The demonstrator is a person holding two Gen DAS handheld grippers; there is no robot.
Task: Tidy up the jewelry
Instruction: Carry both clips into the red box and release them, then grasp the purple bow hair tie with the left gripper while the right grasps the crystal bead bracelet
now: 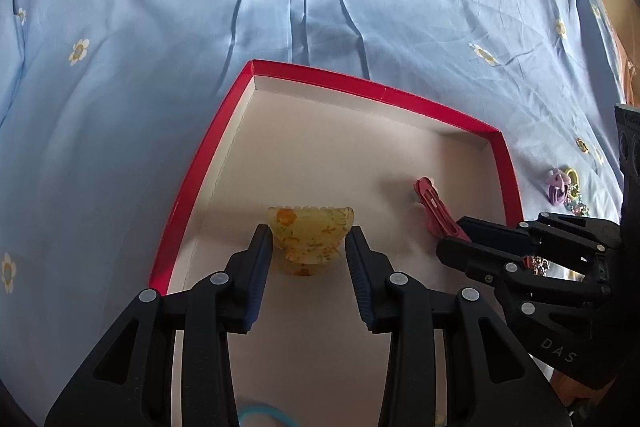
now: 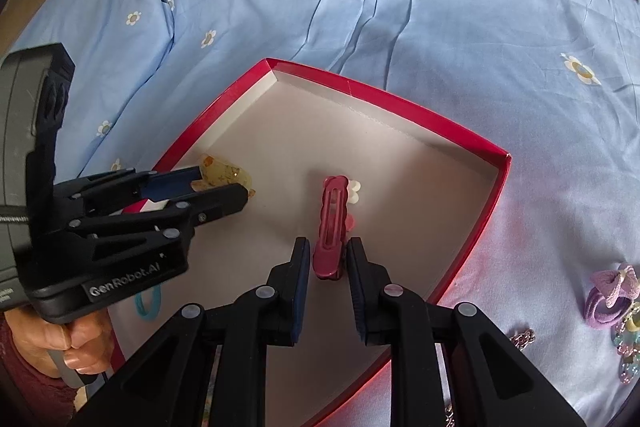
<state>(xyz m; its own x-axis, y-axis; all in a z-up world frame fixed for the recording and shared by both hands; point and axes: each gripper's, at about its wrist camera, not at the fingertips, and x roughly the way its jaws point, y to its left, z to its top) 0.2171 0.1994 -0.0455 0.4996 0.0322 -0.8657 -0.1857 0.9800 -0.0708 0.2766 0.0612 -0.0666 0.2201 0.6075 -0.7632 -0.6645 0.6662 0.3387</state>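
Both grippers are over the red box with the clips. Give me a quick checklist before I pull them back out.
1. Yellow claw clip on the box floor: ok.
2. Pink hair clip on the floor: ok.
3. Left gripper open, pads clear of the claw clip: ok in its own view, cannot tell in the right view.
4. Right gripper open, free of the pink clip: ok.
5. Purple hair ties outside on the sheet, unsorted: not ok.

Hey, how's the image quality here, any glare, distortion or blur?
Left wrist view: fisheye bends the red box rim, with blown-out brightness at the top right corner. Right wrist view: same curvature, a pink cast on the bedsheet beside the box, and the hair clip stays sharp.
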